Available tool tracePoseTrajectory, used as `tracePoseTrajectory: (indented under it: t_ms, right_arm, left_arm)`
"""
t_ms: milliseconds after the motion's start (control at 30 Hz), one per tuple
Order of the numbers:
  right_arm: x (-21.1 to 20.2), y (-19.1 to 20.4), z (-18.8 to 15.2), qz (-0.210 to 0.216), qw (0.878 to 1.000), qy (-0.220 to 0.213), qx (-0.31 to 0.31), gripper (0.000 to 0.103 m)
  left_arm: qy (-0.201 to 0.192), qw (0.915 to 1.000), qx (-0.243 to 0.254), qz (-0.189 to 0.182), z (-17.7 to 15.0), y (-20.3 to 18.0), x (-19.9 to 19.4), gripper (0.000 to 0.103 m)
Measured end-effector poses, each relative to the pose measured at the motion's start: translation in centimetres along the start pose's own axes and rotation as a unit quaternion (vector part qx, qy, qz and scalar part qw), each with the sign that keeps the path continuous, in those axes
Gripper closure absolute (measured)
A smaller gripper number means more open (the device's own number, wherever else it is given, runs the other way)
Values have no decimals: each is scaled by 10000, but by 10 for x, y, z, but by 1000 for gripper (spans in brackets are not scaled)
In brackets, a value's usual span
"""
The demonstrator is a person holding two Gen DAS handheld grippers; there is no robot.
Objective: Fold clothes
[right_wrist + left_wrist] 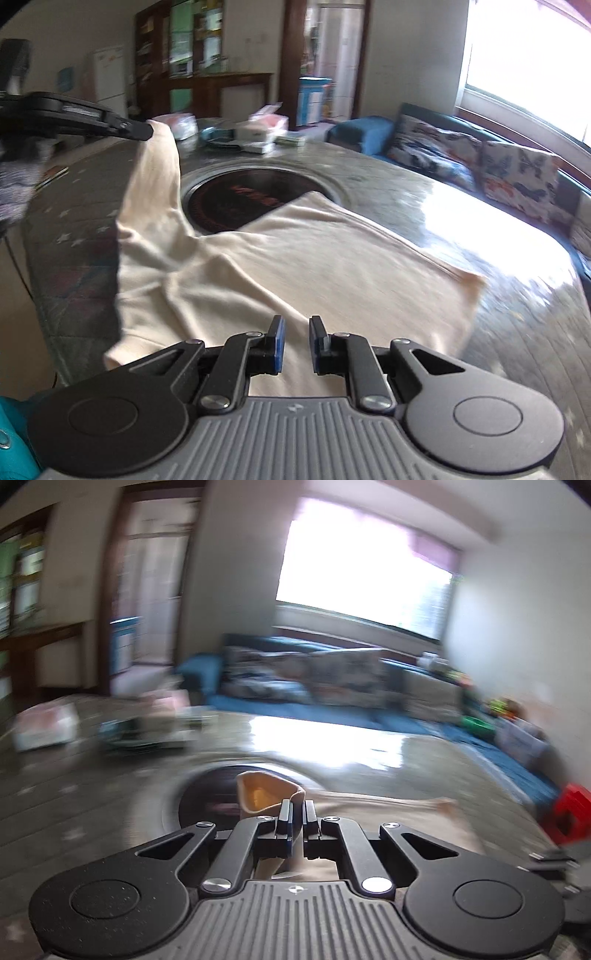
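cream shirt (pixel 295 266) spread over the near part of the worktop (pixel 480 206), with its far edge lying over the dark round plate (pixel 236 199) set in the middle. one sleeve pulled up in the air toward the left edge of the worktop, pinched at its tip by the left claw (pixel 146 131). left claw squeezed tight on that sleeve end, seen close in the left wrist view (pixel 297 810), where the cloth curls up like a little cup just past the fingers. sleeve most likely lifted so as to bring it over onto the body of the shirt, the way a first fold goes. rest of the shirt left flat so it stays put while the sleeve moves.

right claw (pixel 295 341) partly open, holding nothing, hanging just over the near hem of the shirt. maybe ready to pin the cloth down or grab the hem next, but only a guess.

red writing on the dark round plate, too smeared to read. boxes (pixel 258 129) piled at the far edge of the worktop, labels too blurry to read. no brand to make out anywhere. blue sofa (pixel 461 155) with butterfly cushions past the far right edge, under a bright window.

fold looks barely begun: body still wide open, only one sleeve up.
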State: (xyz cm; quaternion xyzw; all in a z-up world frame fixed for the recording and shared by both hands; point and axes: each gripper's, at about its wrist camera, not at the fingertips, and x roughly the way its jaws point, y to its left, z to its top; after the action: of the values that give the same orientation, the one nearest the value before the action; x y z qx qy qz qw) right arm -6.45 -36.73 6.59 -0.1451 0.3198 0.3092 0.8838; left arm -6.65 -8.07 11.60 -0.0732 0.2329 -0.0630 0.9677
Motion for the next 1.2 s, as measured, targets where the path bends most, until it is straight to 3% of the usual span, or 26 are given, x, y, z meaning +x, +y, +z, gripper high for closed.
tracePoseTrajectory:
  t_ms: [133, 300, 467, 667, 800, 1000, 1200]
  right_arm:
    - [-15, -19, -15, -200, 9994, -57, 280, 89]
    - [-29, -36, -34, -376, 9974, -77, 612, 89]
    - [-37, -46, -46, -459, 9954, -70, 834, 89]
    - [-38, -48, -47, -464, 9941, -82, 977, 89]
    - [-34, -47, -41, -258, 9935, -106, 1100, 89]
    - [-12, -32, -35, 70, 9945, 39, 1046, 80]
    - [10, -27, -35, 76, 9939, 248, 1073, 78]
  left_arm:
    - [135, 9958, 474, -777, -11, -57, 7, 98]
    - [466, 9850, 839, -1431, -34, -105, 25, 98]
    - [818, 9767, 1181, -1596, -61, -130, 44, 96]
    - [1064, 9663, 1380, -1897, -76, -128, 43, 86]
    - [1009, 9713, 1325, -1697, -70, -102, 37, 86]
    - [979, 9861, 1121, -739, -59, -38, 47, 86]
    - [1085, 9884, 1017, -316, -60, -2, 58, 86]
